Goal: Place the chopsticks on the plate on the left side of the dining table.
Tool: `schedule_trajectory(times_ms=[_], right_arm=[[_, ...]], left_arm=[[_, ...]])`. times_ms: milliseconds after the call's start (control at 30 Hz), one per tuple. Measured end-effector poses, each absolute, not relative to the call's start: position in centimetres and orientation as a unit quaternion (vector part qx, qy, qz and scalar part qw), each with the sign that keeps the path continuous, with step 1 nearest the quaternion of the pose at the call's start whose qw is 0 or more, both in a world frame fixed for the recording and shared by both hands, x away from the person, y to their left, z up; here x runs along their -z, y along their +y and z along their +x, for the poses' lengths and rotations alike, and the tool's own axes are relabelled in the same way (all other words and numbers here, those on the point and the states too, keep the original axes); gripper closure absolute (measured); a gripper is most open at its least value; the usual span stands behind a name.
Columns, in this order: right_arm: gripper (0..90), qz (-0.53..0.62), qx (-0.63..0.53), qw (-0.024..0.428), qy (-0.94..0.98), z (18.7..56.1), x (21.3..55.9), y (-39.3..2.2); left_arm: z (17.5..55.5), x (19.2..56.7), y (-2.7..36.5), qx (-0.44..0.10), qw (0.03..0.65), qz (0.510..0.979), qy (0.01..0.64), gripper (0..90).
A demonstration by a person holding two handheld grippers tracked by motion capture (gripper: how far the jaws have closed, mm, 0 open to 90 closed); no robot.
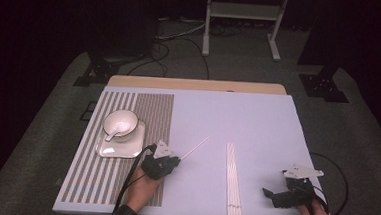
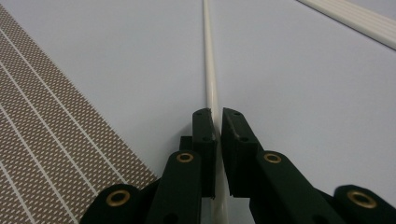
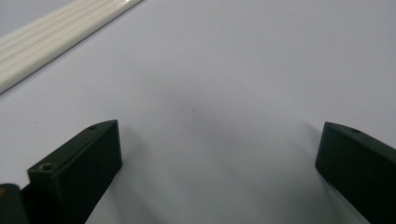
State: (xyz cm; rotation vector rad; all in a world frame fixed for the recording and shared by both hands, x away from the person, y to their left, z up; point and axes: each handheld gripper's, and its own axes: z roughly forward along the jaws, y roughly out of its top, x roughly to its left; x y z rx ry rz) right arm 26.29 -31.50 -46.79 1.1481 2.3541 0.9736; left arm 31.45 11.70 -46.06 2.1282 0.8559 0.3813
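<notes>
While our left gripper [image 1: 171, 162] clamps a single white chopstick [image 1: 194, 149] between its black jaws, our right gripper [image 1: 282, 197] rests with its jaws spread wide over bare surface, nothing between them. We see the chopstick [image 2: 211, 88] in the left gripper view pinched near its lower end, the pads [image 2: 204, 135] tight on either side and the rest of the stick running straight away from them across the pale lavender board [image 1: 257, 121]. Taking the bundle of white chopsticks [image 1: 232, 180] as our landmark, the held stick lies to its left, well apart and angled, while the right gripper sits to its right, near the bundle's closer end. Farther left of the bundle, beyond our left hand [image 1: 142, 189], a striped brown placemat [image 1: 104, 182] carries a square white plate [image 1: 106, 151], on which stands a white bowl [image 1: 127, 119] with a white spoon [image 1: 113, 132] in it. That same bundle [image 3: 51, 32] crosses the upper left corner of the right gripper view.
</notes>
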Motion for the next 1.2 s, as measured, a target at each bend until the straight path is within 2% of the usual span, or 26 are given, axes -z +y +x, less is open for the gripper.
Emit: schedule_trajectory(times_ms=[1200], right_arm=[[0.0, 0.405, -0.343, 0.172, 0.829, 26.3, 46.8, -31.5]], left_arm=[[30.6, 44.6, 12.7, -0.117, 0.407, 0.849, 0.318, 84.4]])
